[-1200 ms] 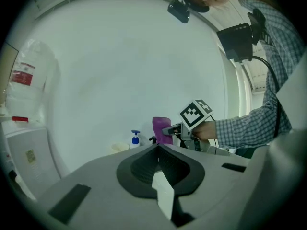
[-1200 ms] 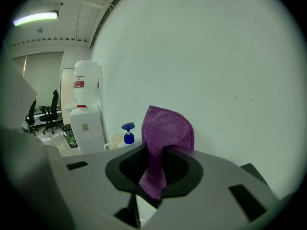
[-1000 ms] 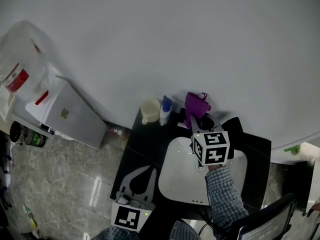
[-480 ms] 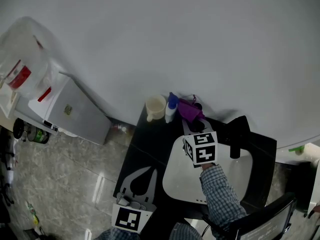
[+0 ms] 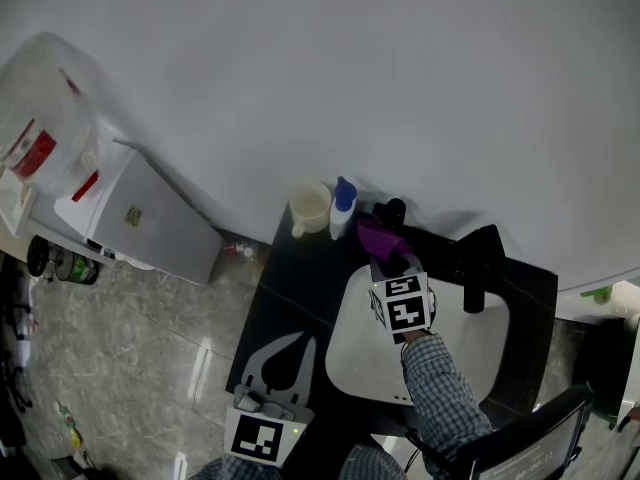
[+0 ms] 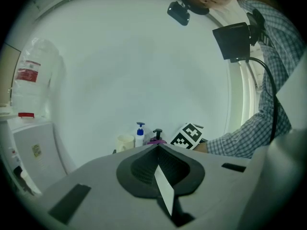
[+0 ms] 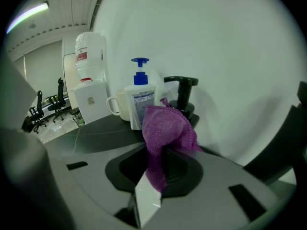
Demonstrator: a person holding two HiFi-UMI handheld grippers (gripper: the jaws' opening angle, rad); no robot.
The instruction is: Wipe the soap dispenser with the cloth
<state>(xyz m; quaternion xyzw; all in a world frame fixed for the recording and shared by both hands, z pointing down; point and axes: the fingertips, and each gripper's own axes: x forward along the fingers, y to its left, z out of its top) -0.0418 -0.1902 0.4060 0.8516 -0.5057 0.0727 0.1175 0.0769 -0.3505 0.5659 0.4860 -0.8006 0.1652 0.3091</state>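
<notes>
While right tongs [image 7: 154, 178] clamp cloth [image 7: 165, 128], dispenser [image 7: 185, 94] stands behind.

A plain white wall [image 5: 400, 68] filled the far side of the scene. Below it, the floor [image 5: 120, 348] was grey marbled tile with a glossy sheen. On the left stood a white water-cooler cabinet [image 5: 135, 223] with a large clear bottle [image 5: 45, 108] on top. A black surface [image 5: 290, 288] sat against the wall, with a white basin [image 5: 350, 358] set in it and a black tap [image 5: 478, 263] toward its far right. In the right gripper view, a strip light [image 7: 29, 14] glowed on the ceiling at the far left, above black office chairs [image 7: 41, 110].
</notes>
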